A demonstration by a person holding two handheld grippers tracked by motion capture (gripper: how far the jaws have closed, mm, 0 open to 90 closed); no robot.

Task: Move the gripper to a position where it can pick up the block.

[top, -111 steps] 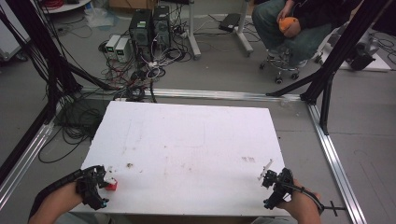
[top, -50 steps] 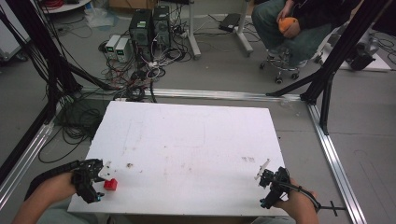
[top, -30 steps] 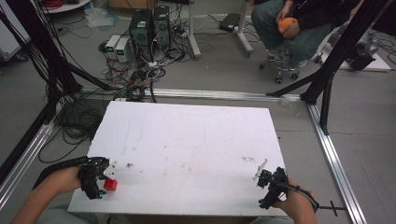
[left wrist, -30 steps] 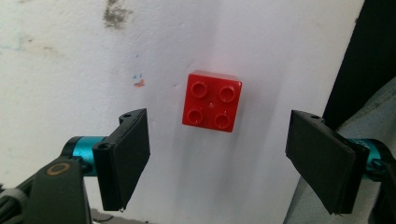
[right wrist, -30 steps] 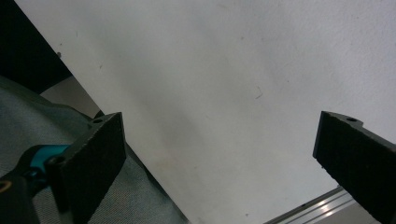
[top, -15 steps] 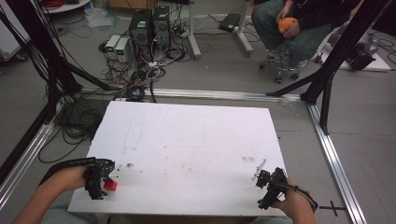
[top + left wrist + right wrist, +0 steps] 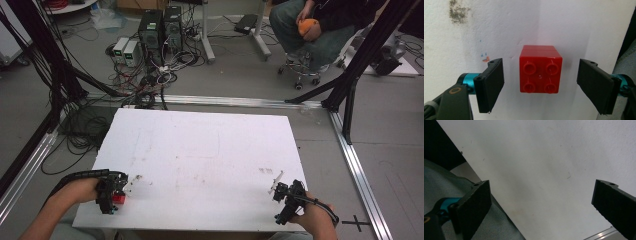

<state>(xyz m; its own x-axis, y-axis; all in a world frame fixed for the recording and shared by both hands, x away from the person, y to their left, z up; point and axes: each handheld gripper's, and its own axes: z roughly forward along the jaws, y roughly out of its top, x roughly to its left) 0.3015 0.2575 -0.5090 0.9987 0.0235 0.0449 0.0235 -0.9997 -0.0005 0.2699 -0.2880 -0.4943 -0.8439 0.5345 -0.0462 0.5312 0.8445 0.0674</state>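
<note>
Left gripper (image 7: 111,192): at the near left corner of the counter, held by the person's left hand (image 7: 82,190); its fingers (image 7: 489,85) are wide apart, one on each side of the brick, and neither touches it
Brick (image 7: 540,72): red, four studs on top, standing on the counter between the left fingers with a gap on both sides; in the high view it shows as a small red spot (image 7: 118,199) just under the left gripper
Right gripper (image 7: 286,197): at the near right edge of the counter, in the right hand (image 7: 312,220); its fingers (image 7: 475,205) are spread open with nothing between them, above the bare white surface and its near edge
Counter (image 7: 210,155): a white board with faint marks and a dark stain (image 7: 457,11) near the brick
Frame: silver rails (image 7: 360,175) run around the counter, black posts stand at the right and left
Floor beyond: computers (image 7: 160,27) with many cables (image 7: 145,85) at the far left
Person far right: sits on a chair (image 7: 302,65) and holds an orange thing (image 7: 306,26)
</note>
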